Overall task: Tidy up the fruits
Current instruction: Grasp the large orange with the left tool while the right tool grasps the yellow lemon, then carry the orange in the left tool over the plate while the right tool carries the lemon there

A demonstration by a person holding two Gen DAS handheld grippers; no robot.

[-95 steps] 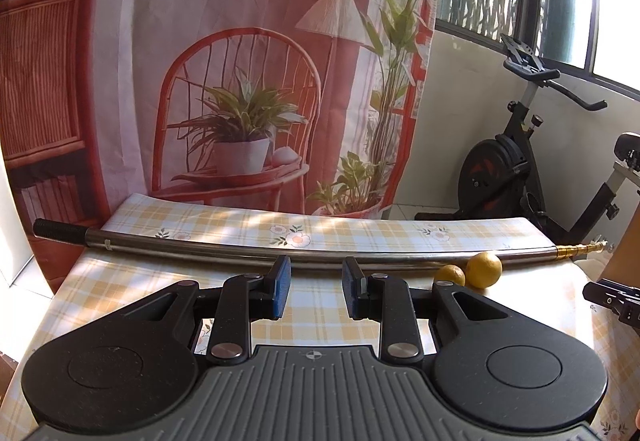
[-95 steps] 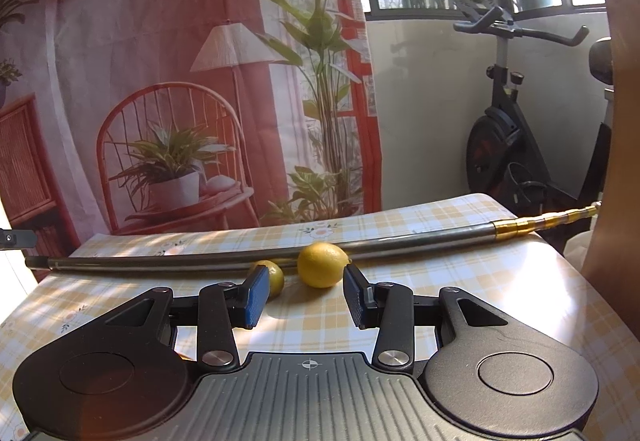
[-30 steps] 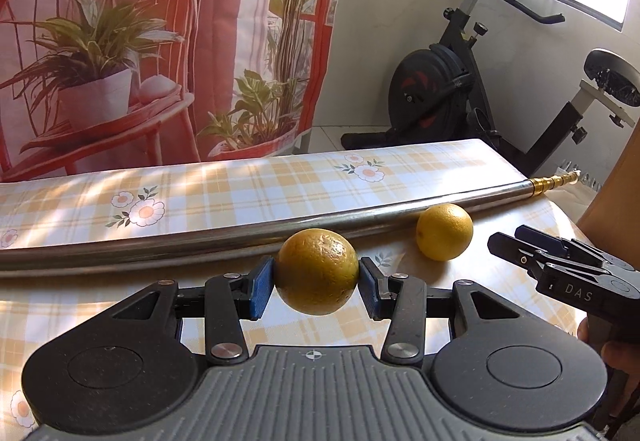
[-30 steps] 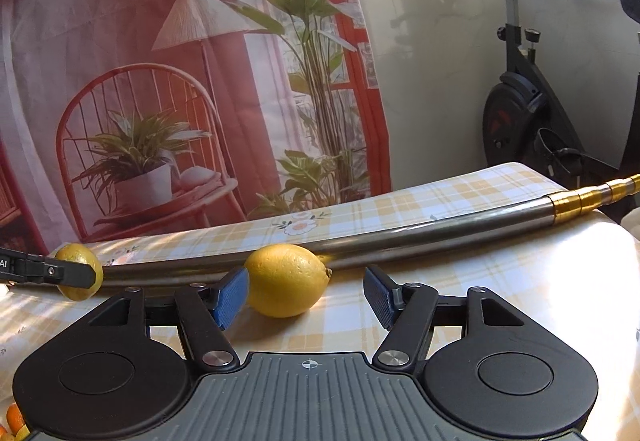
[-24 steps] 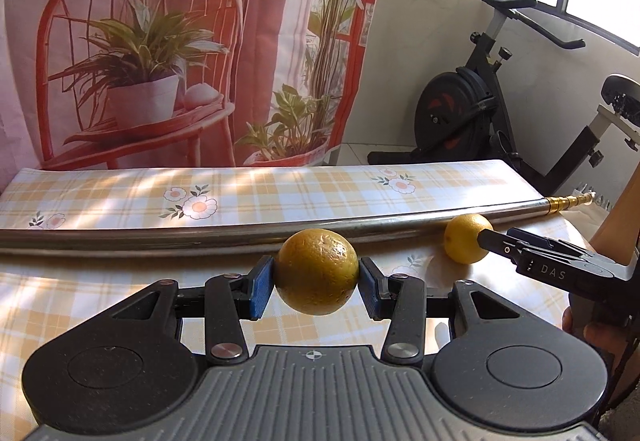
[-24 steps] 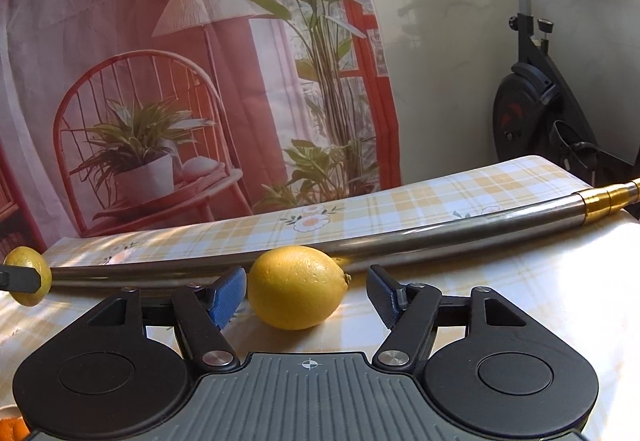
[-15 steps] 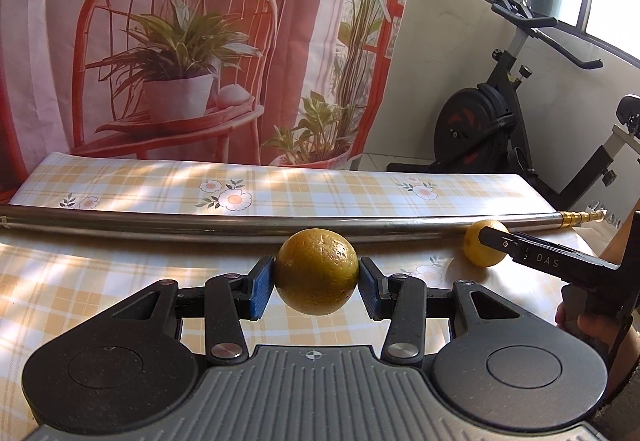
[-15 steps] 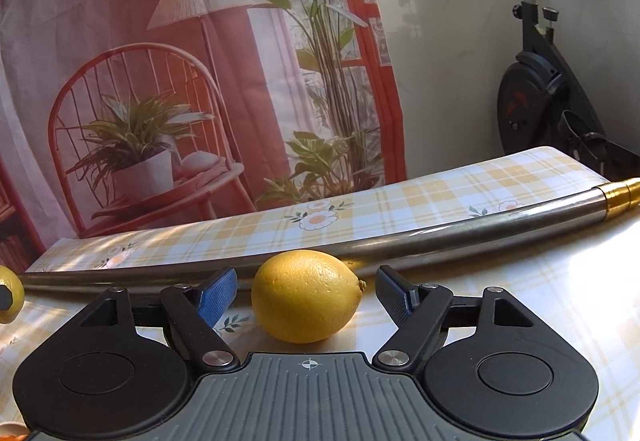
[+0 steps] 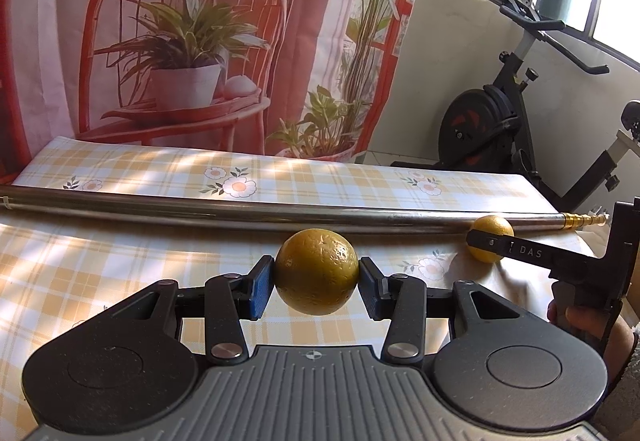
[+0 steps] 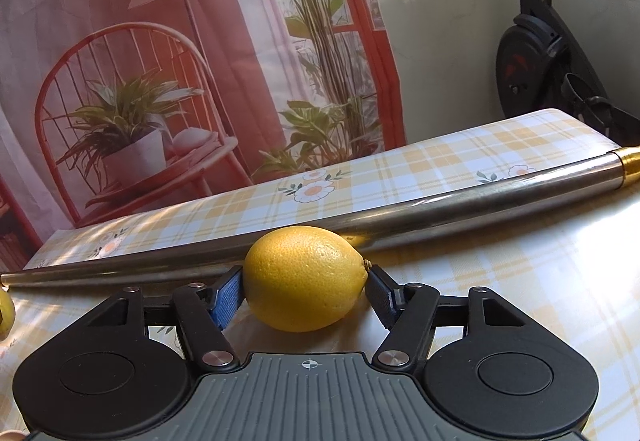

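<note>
A dull orange (image 9: 316,265) hangs above the checked tablecloth, and my left gripper (image 9: 316,283) is shut on it, both blue pads pressed to its sides. The yellow lemon (image 10: 304,269) lies on the cloth just in front of the steel pole. My right gripper (image 10: 304,295) is shut on the lemon, with one pad against each end. In the left wrist view the lemon (image 9: 491,237) appears small at the far right, crossed by a finger of the right gripper (image 9: 520,252). A sliver of the orange (image 10: 4,315) shows at the left edge of the right wrist view.
A long steel pole (image 9: 240,211) with a brass tip lies across the table (image 9: 80,273) behind both fruits. A person's hand (image 9: 584,325) holds the right gripper. An exercise bike (image 9: 496,121) stands beyond the table's right end, and a printed curtain (image 9: 180,21) hangs behind.
The right gripper's fingers have come in from wide open onto the lemon. The left gripper, still holding the orange, has drawn back and to the left, away from the lemon.
</note>
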